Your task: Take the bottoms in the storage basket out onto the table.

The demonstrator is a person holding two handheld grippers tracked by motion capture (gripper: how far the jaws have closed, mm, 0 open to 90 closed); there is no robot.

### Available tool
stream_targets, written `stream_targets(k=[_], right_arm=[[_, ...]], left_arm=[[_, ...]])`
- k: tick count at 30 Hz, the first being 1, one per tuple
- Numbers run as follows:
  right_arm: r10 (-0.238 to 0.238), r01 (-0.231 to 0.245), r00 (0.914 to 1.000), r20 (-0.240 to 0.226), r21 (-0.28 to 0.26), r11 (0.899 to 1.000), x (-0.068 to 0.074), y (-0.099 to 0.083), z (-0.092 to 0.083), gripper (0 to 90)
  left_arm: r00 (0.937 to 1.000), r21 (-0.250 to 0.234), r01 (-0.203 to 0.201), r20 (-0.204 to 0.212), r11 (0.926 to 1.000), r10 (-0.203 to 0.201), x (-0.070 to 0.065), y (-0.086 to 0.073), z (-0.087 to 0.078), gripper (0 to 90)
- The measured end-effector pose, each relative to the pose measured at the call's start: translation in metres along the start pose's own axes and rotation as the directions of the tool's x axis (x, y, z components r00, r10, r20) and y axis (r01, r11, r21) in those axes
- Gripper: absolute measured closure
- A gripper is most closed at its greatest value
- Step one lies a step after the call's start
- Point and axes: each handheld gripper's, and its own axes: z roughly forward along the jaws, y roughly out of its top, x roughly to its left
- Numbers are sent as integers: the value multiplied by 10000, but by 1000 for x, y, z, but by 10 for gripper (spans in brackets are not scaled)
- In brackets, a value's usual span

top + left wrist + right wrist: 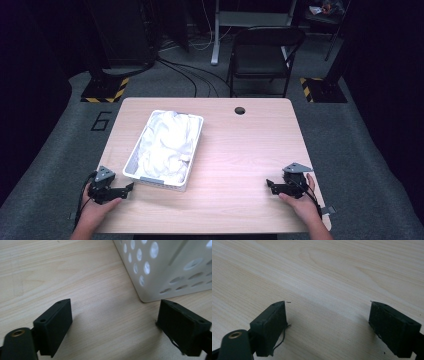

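Note:
A white perforated basket point(191, 150) stands left of centre on the wooden table, with crumpled white cloth point(167, 142) lying in it. My left gripper point(129, 189) rests on the table just left of the basket's near corner, open, nothing between its jaws. In the left gripper view that gripper point(113, 322) faces the basket's corner point(160, 272) close ahead to the right. My right gripper point(270, 184) lies near the table's front right, open over bare wood. In the right gripper view it point(328, 322) holds nothing.
The table point(240, 150) has a round cable hole point(240, 110) near its far edge. A black chair point(262, 57) stands beyond the table. A floor mark reads 6 point(102, 121) to the left. Cables run across the grey floor.

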Motion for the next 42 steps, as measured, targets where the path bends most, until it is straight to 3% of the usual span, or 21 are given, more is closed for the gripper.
stream_targets(k=[1, 13, 17, 22, 25, 31, 34, 39, 42], right_arm=[[-10, 10, 10000, -3, 2, 10000, 0, 0, 0, 140], [-174, 174, 9998, -113, 40, 9998, 0, 0, 0, 123], [-173, 174, 9998, -123, 42, 9998, 0, 0, 0, 120], [-149, 150, 9997, -169, 88, 9998, 1, 0, 0, 117], [-143, 144, 9997, -178, 41, 9999, 1, 0, 1, 117], [-143, 144, 9998, -158, 76, 9999, 1, 0, 0, 117], [-162, 163, 9998, -142, 47, 9999, 1, 0, 1, 118], [-143, 143, 9998, -115, 40, 9999, 1, 0, 1, 117], [-139, 139, 9998, -109, 44, 9999, 1, 0, 1, 117]], left_arm=[[10000, -169, 64, -67, 9998, -66, 0, -1, 1, 138], [9991, -73, 294, -289, 9995, -296, 3, -2, -3, 190], [9990, -239, 318, -308, 9992, -325, 3, -3, -3, 190], [9990, 28, 336, -300, 9994, -335, 3, -3, -7, 197], [9987, 81, 345, -369, 9994, -342, 2, -2, -8, 248], [9966, 105, 750, -344, 9971, -746, 6, 0, -18, 252], [9928, 55, 1122, -417, 9937, -1119, 10, 11, -35, 252], [9925, -75, 1114, -498, 9937, -1116, 10, 30, -50, 213], [9907, -465, 1295, -349, 9905, -1312, 9, 45, -56, 189]])
